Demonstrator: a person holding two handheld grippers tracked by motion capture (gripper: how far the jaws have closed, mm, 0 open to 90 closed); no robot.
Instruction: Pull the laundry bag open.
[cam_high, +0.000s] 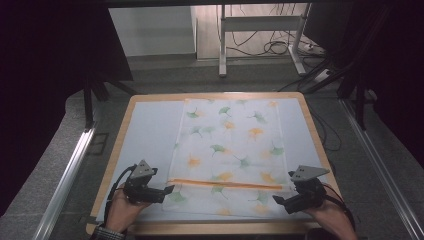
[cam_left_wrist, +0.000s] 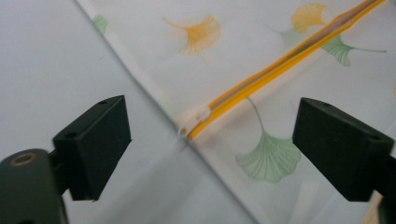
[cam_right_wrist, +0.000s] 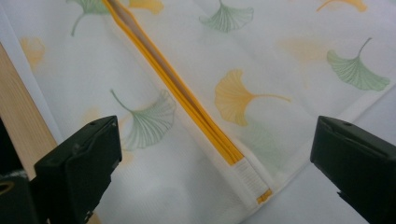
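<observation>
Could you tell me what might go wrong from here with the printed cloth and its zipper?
Both grippers, left and right, hang open beside the printed cloth, so it lies unheld and a brush could wrinkle it. The small zipper pull sits at the cloth's edge; wide jaws may miss it or pinch fabric instead. The cloth's near edge lies close to the table edge, so a tug could drag it over.

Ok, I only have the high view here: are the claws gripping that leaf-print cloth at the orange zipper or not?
Observer: No. The left claw stands open in its own view, pads off the cloth.
Operator: Where is the slider?
Observer: At the left claw's end of the orange zipper: a small white slider by the cloth's edge.
Operator: And the right claw?
Observer: The right claw is open too, with the zipper's stitched white end showing between its jaws.
</observation>
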